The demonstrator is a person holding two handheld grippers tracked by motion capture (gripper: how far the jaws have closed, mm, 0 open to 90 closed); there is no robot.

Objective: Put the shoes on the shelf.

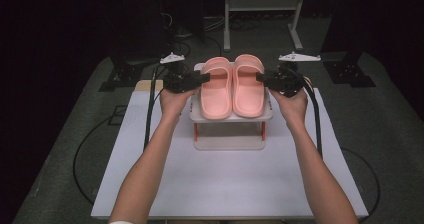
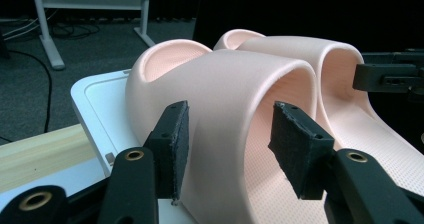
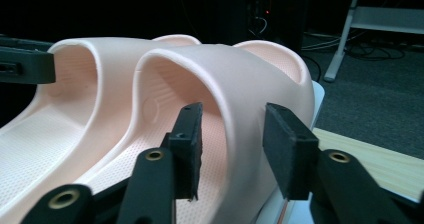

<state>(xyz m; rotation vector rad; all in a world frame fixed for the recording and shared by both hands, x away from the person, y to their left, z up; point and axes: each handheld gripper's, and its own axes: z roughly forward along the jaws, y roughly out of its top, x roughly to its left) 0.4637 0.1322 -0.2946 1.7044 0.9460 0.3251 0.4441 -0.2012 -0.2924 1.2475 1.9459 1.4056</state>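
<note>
Slippers, a pink pair, sit side by side on the top shelf of a small white rack standing on the white table. Seen from the high view, the left gripper meets the outer edge of the left slipper, and the right gripper meets the outer edge of the right slipper, each held by a hand at its own side of the rack. What the high view hides, the left gripper view supplies: the left gripper's jaws stand apart astride the side of the left slipper's strap, one pad outside touching it, the other inside and clear of it. Likewise in the right gripper view, the right gripper's jaws stand apart around the wall of the right slipper's strap without clamping. Beyond the rack, a pale metal frame stands on the dark floor, with cables beside it.
</note>
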